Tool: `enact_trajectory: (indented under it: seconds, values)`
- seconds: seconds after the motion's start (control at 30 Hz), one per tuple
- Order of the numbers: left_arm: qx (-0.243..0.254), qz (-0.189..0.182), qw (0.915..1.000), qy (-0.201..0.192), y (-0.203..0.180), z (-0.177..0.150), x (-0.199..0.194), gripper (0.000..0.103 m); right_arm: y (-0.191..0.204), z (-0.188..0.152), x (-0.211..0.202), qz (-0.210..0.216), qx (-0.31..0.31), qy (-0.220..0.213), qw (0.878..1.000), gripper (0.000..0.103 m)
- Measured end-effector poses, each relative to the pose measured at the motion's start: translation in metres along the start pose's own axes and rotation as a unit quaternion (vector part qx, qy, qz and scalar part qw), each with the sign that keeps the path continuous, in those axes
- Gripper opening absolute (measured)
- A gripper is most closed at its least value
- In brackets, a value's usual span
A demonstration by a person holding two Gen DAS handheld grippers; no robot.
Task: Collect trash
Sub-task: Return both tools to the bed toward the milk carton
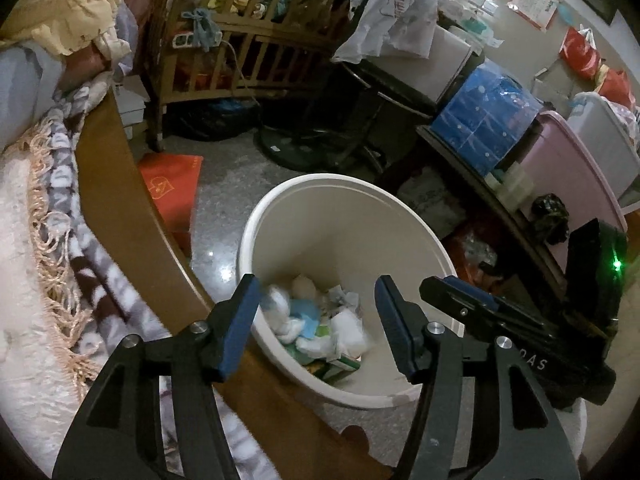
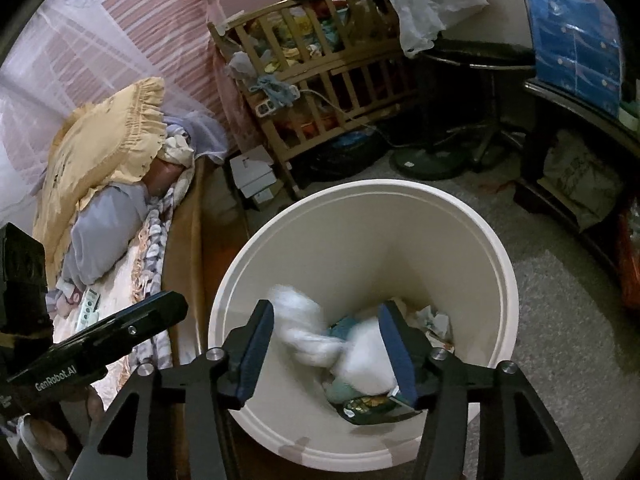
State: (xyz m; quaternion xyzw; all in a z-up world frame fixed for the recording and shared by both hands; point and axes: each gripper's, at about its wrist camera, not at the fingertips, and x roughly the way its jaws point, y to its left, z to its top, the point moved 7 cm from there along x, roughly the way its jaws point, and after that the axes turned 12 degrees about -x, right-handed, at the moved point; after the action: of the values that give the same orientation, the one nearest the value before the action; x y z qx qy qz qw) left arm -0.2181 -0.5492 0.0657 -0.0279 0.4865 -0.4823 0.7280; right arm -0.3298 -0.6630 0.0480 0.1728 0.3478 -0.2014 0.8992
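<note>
White tissue wad (image 2: 304,320) is dropping, blurred, between the released, empty jaws of the right gripper (image 2: 326,354) into the bin (image 2: 500,280); the left gripper (image 1: 316,324), jaws spread and empty, is hovering beside it, clearing the opening.

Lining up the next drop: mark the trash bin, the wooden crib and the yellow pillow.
trash bin (image 2: 400,200), right wrist view, far rim.
wooden crib (image 1: 248,32), left wrist view, side rail.
yellow pillow (image 2: 104,136), right wrist view, middle of the cover.

A wooden crib (image 2: 320,80) stood behind; a yellow frilled pillow (image 2: 108,136) lay on the bed (image 2: 132,264); blue packages (image 1: 486,120) sat right.
</note>
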Motion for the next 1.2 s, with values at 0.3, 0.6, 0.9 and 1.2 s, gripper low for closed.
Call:
enact_trajectory:
  seconds: [0.3,0.6,0.9,1.2]
  values:
    - [0.016,0.055,0.9981,-0.022,0.025,-0.003,-0.026,0.059,0.021,-0.001,0.007,0.023,-0.022,0.002,0.999,0.056]
    - [0.023,0.113,0.9923,-0.045,0.066,-0.005,-0.064,0.059,0.058,-0.003,0.013,0.048,-0.072,-0.003,0.996,0.057]
    - [0.007,0.169,0.9833,-0.068,0.123,0.000,-0.105,0.059,0.121,-0.011,0.018,0.105,-0.133,-0.005,0.986,0.061]
    - [-0.044,0.220,0.9705,-0.087,0.207,-0.001,-0.156,0.059,0.204,-0.022,0.032,0.153,-0.198,0.027,0.968,0.066]
